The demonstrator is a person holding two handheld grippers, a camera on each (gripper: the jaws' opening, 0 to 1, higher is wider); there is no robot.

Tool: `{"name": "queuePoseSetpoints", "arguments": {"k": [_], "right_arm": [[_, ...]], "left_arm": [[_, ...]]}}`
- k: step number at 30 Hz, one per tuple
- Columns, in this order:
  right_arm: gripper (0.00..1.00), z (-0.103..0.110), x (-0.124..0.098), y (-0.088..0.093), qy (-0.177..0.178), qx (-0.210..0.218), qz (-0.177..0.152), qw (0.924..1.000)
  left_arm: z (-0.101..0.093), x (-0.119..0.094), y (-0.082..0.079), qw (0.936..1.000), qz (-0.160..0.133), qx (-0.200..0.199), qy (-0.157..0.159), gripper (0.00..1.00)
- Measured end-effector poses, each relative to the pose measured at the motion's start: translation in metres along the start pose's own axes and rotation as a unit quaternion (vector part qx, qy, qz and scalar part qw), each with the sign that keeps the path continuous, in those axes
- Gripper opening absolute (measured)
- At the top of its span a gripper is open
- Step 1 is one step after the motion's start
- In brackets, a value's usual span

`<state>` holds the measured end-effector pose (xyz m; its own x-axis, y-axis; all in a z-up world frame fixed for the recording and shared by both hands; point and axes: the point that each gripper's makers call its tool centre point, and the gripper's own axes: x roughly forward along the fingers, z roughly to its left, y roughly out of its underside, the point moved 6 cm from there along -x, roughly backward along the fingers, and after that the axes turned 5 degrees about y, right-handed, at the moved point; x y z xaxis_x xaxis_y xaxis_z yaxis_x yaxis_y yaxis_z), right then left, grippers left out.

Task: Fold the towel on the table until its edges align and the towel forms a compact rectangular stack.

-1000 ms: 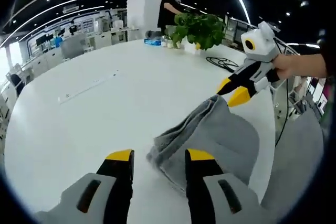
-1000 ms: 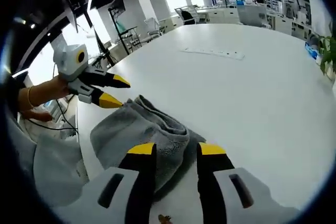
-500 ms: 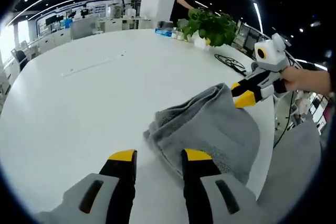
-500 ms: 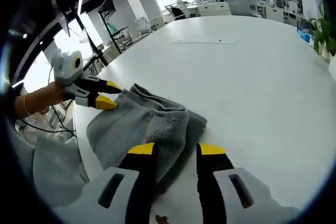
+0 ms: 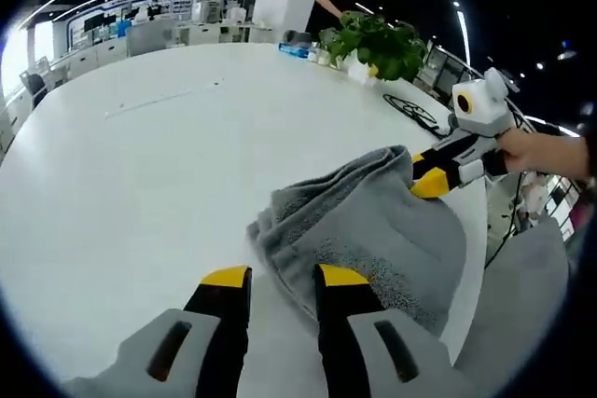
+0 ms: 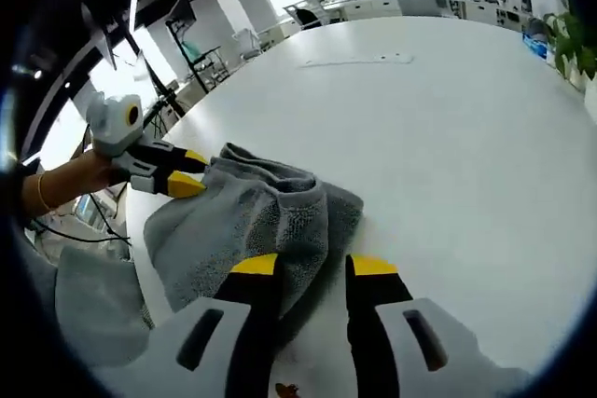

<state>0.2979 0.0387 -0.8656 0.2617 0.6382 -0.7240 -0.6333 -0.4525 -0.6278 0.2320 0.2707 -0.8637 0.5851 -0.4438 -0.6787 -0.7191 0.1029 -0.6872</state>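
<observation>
Left gripper (image 5: pixel 273 277) jaws apart at towel (image 5: pixel 373 230); right gripper (image 6: pixel 312 266) likewise

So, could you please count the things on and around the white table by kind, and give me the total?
Grey towel: 1
Grippers, left and right: 2
Potted plant: 1
White table: 1
Black cable on the table: 1
Total: 6

Bare table (image 5: pixel 140 165) beyond towel (image 5: pixel 373 230)
</observation>
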Motion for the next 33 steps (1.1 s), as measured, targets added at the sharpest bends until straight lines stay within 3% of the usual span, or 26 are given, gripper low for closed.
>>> {"name": "queuePoseSetpoints", "arguments": {"k": [6,12,19,27,33], "right_arm": [[0.21,0.0,0.006,0.0,-0.01,0.016,0.001,0.9998],[0.19,-0.004,0.012,-0.004,0.002,0.005,-0.012,0.9999],[0.14,-0.009,0.024,-0.021,0.013,-0.022,-0.013,0.9996],[0.15,-0.022,0.038,-0.044,0.037,-0.017,-0.025,0.9989],[0.14,-0.03,0.044,-0.05,0.036,0.006,-0.031,0.9989]], "left_arm": [[-0.003,0.005,-0.001,0.9997,-0.006,-0.001,0.022,0.17],[0.002,0.011,-0.004,0.9995,-0.011,-0.008,0.029,0.17],[0.011,0.02,-0.015,0.9997,-0.017,0.008,0.018,0.15],[0.03,0.034,-0.037,0.9992,-0.017,0.035,-0.001,0.14],[0.039,0.04,-0.047,0.9988,-0.016,0.047,-0.005,0.14]]}}
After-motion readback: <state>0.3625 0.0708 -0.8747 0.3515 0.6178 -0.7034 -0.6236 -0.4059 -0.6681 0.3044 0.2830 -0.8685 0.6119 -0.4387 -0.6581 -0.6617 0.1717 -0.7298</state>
